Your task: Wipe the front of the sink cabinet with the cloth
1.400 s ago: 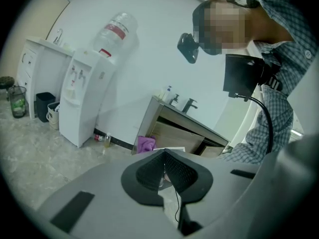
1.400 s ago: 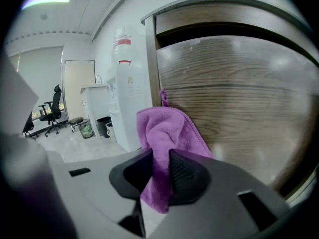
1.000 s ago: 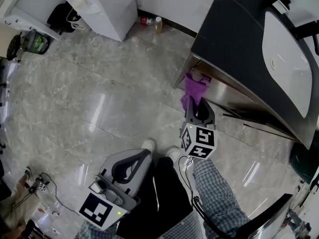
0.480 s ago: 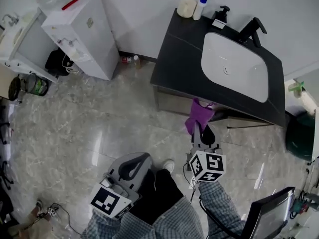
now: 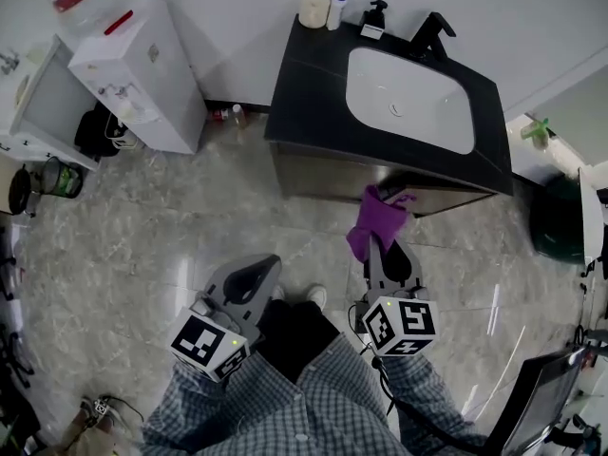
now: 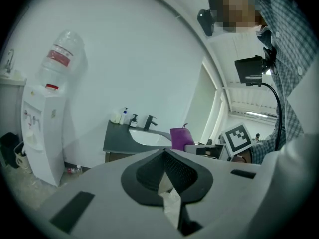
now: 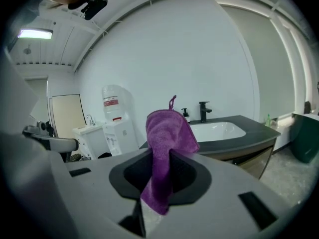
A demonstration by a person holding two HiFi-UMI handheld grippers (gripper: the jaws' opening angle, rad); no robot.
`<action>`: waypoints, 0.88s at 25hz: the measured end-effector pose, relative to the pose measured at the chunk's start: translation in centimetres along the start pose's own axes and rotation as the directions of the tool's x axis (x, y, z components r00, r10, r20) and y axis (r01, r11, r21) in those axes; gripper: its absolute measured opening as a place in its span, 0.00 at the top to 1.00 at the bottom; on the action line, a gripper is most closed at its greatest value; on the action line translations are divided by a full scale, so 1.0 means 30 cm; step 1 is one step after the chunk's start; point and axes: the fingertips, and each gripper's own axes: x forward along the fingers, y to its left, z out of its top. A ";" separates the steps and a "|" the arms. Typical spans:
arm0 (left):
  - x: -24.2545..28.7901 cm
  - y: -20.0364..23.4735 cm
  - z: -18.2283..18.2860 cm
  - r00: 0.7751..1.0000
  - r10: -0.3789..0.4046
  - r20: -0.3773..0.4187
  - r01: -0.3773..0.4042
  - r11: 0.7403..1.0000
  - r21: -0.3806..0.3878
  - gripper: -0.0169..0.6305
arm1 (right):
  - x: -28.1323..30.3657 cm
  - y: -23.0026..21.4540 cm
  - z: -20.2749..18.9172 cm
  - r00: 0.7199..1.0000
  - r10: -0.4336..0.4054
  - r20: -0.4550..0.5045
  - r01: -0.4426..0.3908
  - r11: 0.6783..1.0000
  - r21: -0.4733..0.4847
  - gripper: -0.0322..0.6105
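My right gripper (image 5: 384,247) (image 7: 159,171) is shut on a purple cloth (image 5: 376,218) (image 7: 167,136), which stands up from the jaws with a small loop at its top. The cloth hangs just in front of the sink cabinet's wooden front (image 5: 332,177) (image 7: 251,158), short of touching it. The cabinet carries a dark countertop (image 5: 304,93) with a white basin (image 5: 408,98) and a black tap (image 5: 432,34). My left gripper (image 5: 249,288) (image 6: 167,183) is held low and to the left, jaws shut with nothing between them, away from the cabinet.
A white water dispenser (image 5: 133,65) stands left of the cabinet, with small bottles (image 5: 228,115) on the floor between them. Soap bottles (image 5: 353,12) sit at the counter's back. A dark green bin (image 5: 556,221) is at the right. Grey marble floor (image 5: 142,226) spreads in front.
The head view has pulled back and up, so the whole sink top shows now. The right gripper with the cloth stays raised before the cabinet front; the left gripper stays low.
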 end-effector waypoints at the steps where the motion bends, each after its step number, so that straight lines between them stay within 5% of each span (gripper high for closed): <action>1: -0.004 -0.010 0.007 1.000 -0.011 0.005 0.011 1.000 0.011 0.95 | -0.031 0.004 0.002 1.000 -0.003 0.004 0.003 1.000 0.003 0.83; 10: -0.047 -0.090 0.042 0.997 -0.072 0.024 0.070 0.995 0.069 0.95 | -0.217 0.016 0.033 0.996 -0.054 0.073 0.053 0.998 0.014 0.83; 22: -0.146 -0.358 0.016 0.997 -0.023 0.069 0.015 0.995 0.102 0.95 | -0.500 -0.005 -0.010 0.993 0.025 0.115 -0.024 1.000 -0.012 0.83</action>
